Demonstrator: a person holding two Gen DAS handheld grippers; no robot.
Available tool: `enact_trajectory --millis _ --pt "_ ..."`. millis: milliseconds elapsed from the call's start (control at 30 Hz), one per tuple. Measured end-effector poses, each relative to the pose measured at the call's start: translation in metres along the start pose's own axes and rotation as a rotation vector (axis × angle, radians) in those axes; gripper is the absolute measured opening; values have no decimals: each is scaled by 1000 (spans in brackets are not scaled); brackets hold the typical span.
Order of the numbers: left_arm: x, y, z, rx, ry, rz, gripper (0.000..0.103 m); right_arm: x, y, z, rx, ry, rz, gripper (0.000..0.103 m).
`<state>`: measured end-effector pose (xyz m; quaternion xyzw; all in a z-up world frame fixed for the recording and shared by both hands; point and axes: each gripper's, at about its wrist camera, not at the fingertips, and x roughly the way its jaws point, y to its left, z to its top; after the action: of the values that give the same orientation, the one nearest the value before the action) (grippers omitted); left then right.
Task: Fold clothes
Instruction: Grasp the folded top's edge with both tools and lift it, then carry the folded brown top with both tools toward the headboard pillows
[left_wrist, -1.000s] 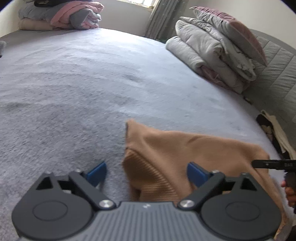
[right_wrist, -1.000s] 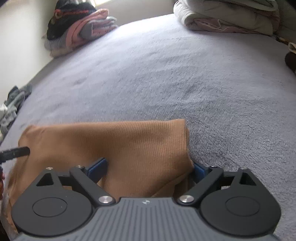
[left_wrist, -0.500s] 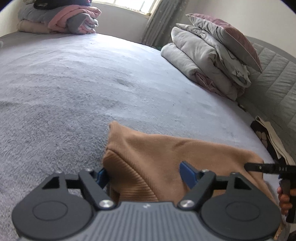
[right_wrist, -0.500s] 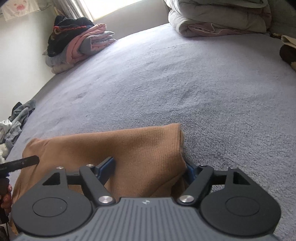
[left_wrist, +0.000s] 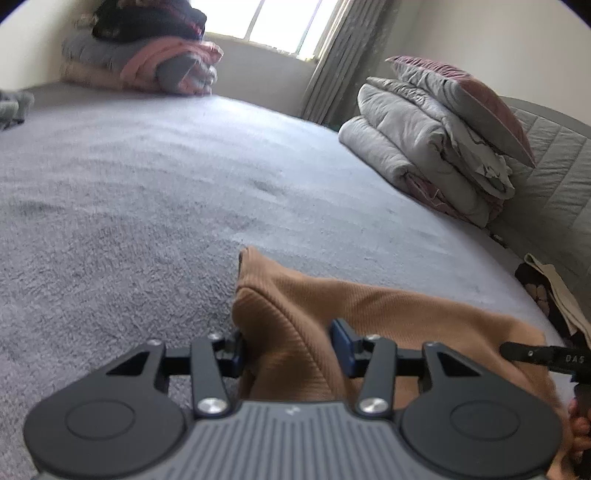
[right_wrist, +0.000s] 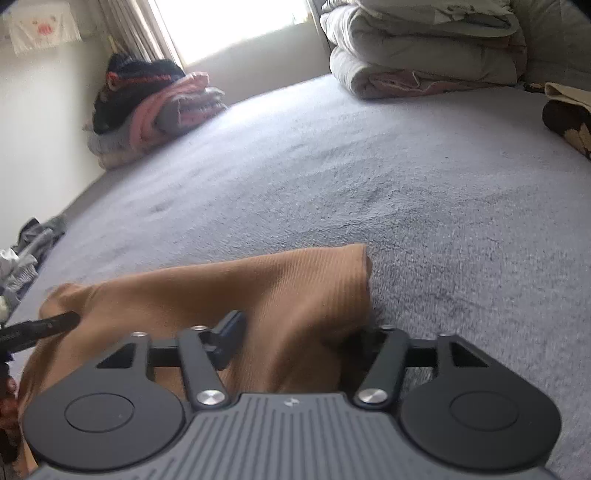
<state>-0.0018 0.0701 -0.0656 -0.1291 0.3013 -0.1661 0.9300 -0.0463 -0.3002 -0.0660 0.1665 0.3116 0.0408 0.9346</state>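
Left wrist view: the left gripper (left_wrist: 291, 349) is closing around a corner of the tan ribbed garment (left_wrist: 388, 314) lying on the grey bed cover (left_wrist: 147, 221). The right gripper (right_wrist: 303, 341) is closing likewise on the opposite corner; pad contact looks likely but unclear.

1. Left gripper (left_wrist: 291, 345): grey ribbed housing w/ small logo, flanked by two black round discs.
2. Black linkage arms, silver pivot screws; blue pads (left_wrist: 341, 343) on fingers.
3. Right gripper (right_wrist: 301, 332): same build, grey ribbed centre, black discs, silver screws.
4. Right gripper's black finger shows white lettering in left view.
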Motion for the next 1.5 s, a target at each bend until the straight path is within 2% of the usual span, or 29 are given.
enact_trajectory --millis 167,300,433,567,733,967,1500 --pt "-1 9 0 -55 -12 -23 44 2 -3 -3 -6 -26 17 54" --pt "0 1 0 -20 -15 4 41 2 -1 -4 -18 -41 10 50" --pt "-1 -1 1 -19 -32 -1 29 -5 1 -7 -25 -69 14 34" --pt "-8 -10 1 25 -71 17 22 -10 3 -7 -30 -99 14 29" --pt "-16 -29 0 96 -135 62 20 -21 9 -5 -46 -151 10 27" --pt "-16 -44 3 101 -182 84 20 -40 10 -6 -97 -226 -7 27" --pt "13 -128 22 223 -268 28 19 -85 -31 0 -87 -360 -122 27"
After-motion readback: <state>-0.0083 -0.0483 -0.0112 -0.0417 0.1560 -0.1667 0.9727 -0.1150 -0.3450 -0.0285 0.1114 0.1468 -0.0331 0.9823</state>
